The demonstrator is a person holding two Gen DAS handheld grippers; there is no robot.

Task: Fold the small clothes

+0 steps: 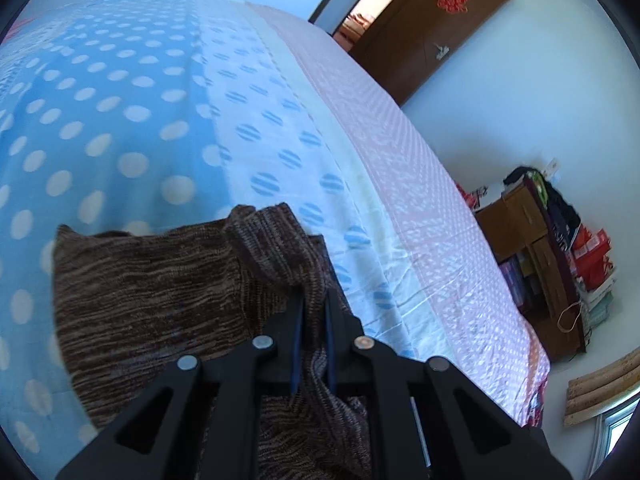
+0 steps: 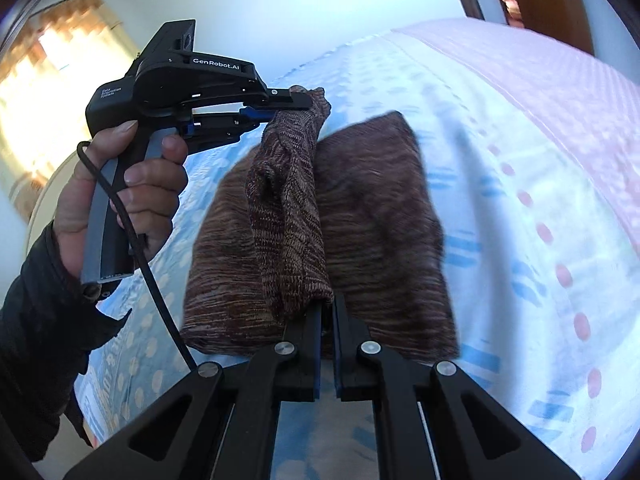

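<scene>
A brown knitted garment [image 2: 372, 216] lies over the dotted bed sheet [image 2: 500, 160]. One edge of it is raised into a thick rolled band [image 2: 288, 208] stretched between both grippers. My right gripper [image 2: 327, 300] is shut on the near end of that band. My left gripper [image 2: 298, 106], held by a person's hand [image 2: 120, 196], is shut on the far end. In the left wrist view the left gripper [image 1: 313, 294] pinches a bunched fold of the same garment [image 1: 152, 292], which spreads left over the blue sheet [image 1: 120, 120].
The bed's pink edge [image 1: 420, 200] runs along the right. Beyond it stand a wooden cabinet with clothes and boxes [image 1: 552, 264] and a brown door [image 1: 424, 32]. A black cable [image 2: 152, 272] hangs from the left gripper's handle. A bright curtained window [image 2: 60, 60] is at the left.
</scene>
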